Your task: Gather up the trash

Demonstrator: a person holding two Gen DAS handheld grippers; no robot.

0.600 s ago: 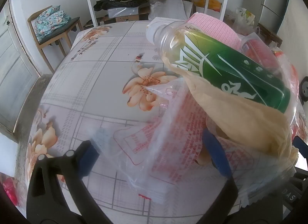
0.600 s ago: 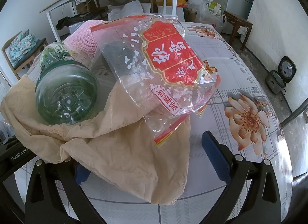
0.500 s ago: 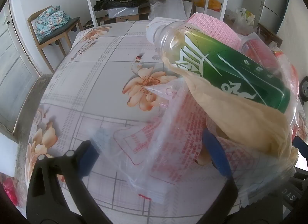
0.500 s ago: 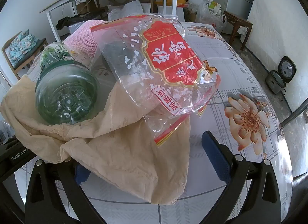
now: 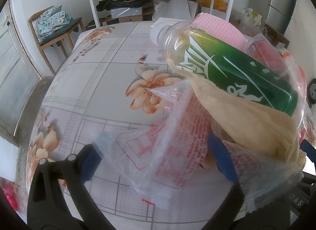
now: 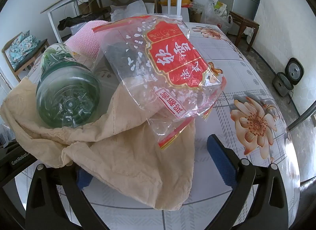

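**Ana:** Flowered oilcloth covered the table (image 6: 256, 67), and the trash sat heaped near its front edge: a bottle (image 6: 67, 99) lying in a tan bag (image 6: 138, 166), a clear red-printed packet (image 6: 167, 71) leaning on top.

**Ben:** And the claws?

**Ana:** Both gaped wide, gripping nothing. The left gripper (image 5: 158, 154) straddled a clear wrapper (image 5: 158, 141); the right gripper (image 6: 150, 162) straddled the tan bag's lower fold.

**Ben:** What could go wrong?

**Ana:** I'd judge the bottle might roll out if the bag were tugged, and the slick packet could slide off.

**Ben:** Which way did the bottle point?

**Ana:** Its long axis ran away from the grippers, its base toward the right one, neck tilted up toward the far end.
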